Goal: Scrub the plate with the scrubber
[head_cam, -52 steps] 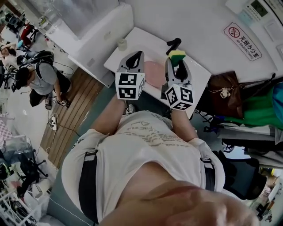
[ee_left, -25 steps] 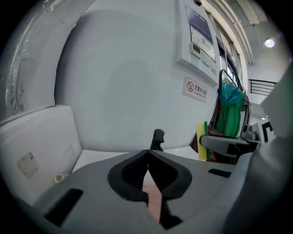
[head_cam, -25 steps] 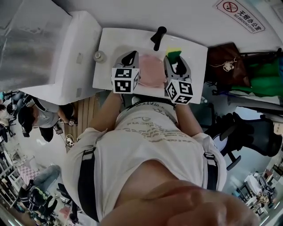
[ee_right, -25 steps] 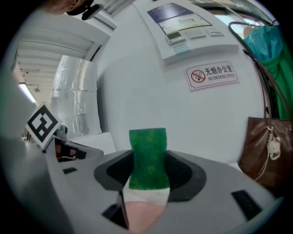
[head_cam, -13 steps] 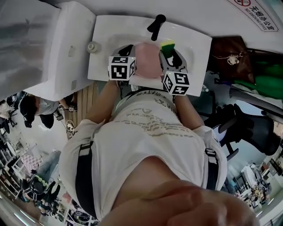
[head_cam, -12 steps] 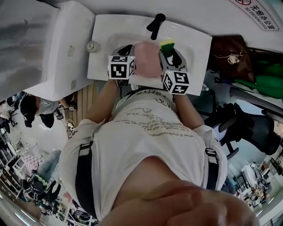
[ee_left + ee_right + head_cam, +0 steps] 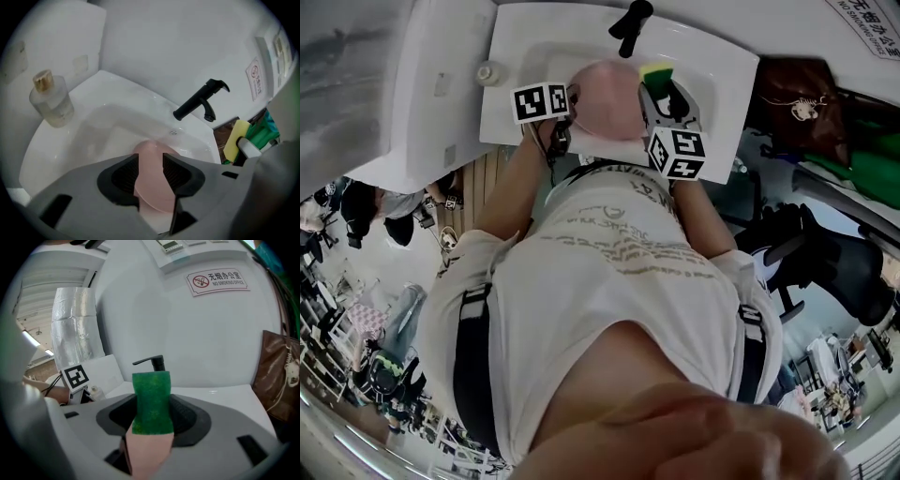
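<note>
The round pink plate (image 7: 605, 98) lies in the white ceramic sink basin (image 7: 520, 42), below the black tap (image 7: 630, 23), where scrubbing water would drain away. The left gripper (image 7: 151, 165) has just been opening its 2 jaws. They now stand wide apart astride the plate's left rim, with the pads not pressing it, probably ready to pinch and steady the plate. The right gripper (image 7: 152, 416) is clamped on the yellow-and-green sponge scrubber (image 7: 151, 397), which sticks out beyond the jaws at the plate's right edge. Whether it touches the plate I cannot tell.
</note>
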